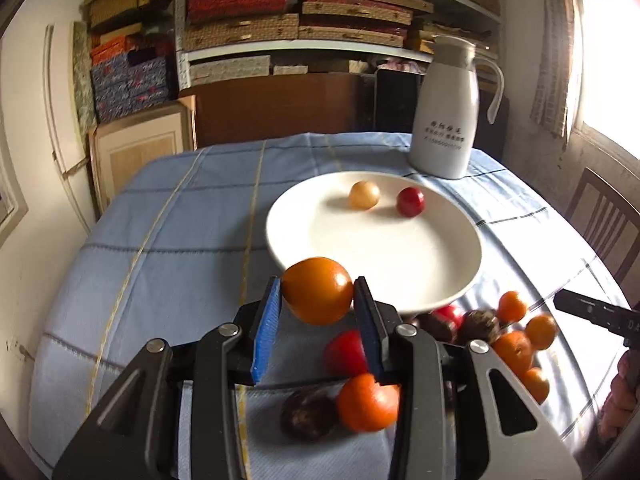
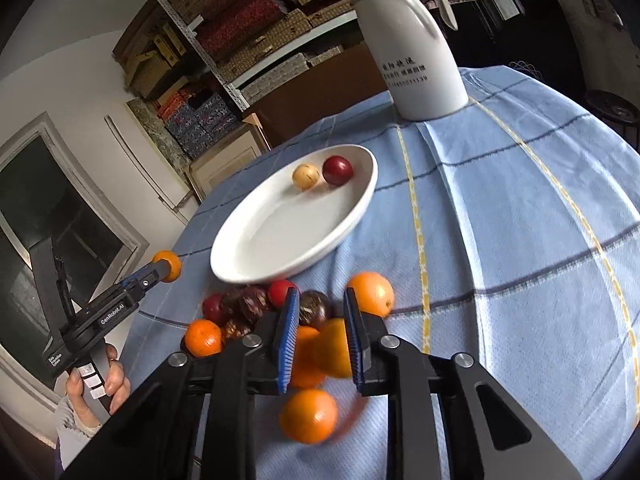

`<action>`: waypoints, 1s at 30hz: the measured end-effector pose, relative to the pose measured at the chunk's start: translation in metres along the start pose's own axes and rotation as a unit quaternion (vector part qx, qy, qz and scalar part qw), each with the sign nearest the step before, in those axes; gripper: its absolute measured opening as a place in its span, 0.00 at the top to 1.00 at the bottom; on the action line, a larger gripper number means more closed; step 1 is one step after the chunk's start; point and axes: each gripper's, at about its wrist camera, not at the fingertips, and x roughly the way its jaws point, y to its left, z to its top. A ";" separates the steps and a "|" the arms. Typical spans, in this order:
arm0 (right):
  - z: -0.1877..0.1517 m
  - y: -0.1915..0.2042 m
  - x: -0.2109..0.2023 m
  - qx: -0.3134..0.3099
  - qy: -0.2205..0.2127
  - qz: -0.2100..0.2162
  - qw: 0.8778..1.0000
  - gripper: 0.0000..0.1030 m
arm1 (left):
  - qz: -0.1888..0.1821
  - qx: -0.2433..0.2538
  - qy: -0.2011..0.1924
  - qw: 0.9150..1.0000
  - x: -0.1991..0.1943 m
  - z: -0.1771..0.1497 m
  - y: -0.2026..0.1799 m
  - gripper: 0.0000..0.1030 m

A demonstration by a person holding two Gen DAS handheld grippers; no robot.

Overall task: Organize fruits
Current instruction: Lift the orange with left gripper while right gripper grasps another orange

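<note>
The left gripper (image 1: pixel 318 300) is holding a smooth, glossy orange (image 1: pixel 318 290), its jaws with ribbed blue pads squeezing it from both sides, hanging just off the near rim of the plate at about 7 o'clock. The plate (image 1: pixel 400 256) is a shallow, round, shiny white ceramic one, and it's carrying two small round fruits up at 12 o'clock: one pale tan ball (image 1: pixel 364 196) and one dark red one (image 1: pixel 410 201), sitting near each other but apart.

The right gripper (image 2: pixel 320 320) is hovering over the loose pile of fruit (image 2: pixel 280 320) with its jaws spread apart and nothing clamped between them. In that pile I'm counting about five oranges, two shiny red fruits, and three or four dark, wrinkly brownish ones, though motion blur is making it iffy.

The surface is wearing a soft blue checked cloth (image 2: pixel 520 240) with yellow stripes. One tall white jug (image 1: pixel 446 116) with a curved handle is standing at 1 o'clock behind the plate.
</note>
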 end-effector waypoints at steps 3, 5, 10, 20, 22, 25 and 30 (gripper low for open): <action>0.029 0.019 0.014 -0.023 0.001 -0.003 1.000 0.78 | 0.004 0.009 -0.005 1.000 0.012 0.019 -0.016 0.65; 0.040 0.028 0.023 -0.047 0.010 -0.012 0.999 0.78 | -0.001 0.002 0.002 1.000 0.026 0.024 -0.022 0.65; 0.011 0.014 -0.010 -0.092 -0.024 -0.068 0.993 0.37 | -0.017 0.003 0.013 1.000 0.037 0.010 -0.019 0.65; -0.001 -0.051 0.010 -0.053 0.026 -0.161 0.985 0.39 | -0.025 -0.007 0.012 1.000 0.034 0.007 -0.016 0.65; 0.006 -0.051 0.017 -0.061 0.026 -0.164 0.984 0.41 | -0.025 -0.006 0.016 1.000 0.035 0.006 -0.016 0.65; 0.012 -0.056 0.034 -0.057 0.058 -0.156 0.984 0.64 | -0.024 -0.005 0.019 1.000 0.037 0.005 -0.016 0.65; -0.002 -0.050 0.033 -0.064 0.074 -0.144 0.985 0.61 | -0.025 -0.005 0.020 0.999 0.039 0.005 -0.017 0.65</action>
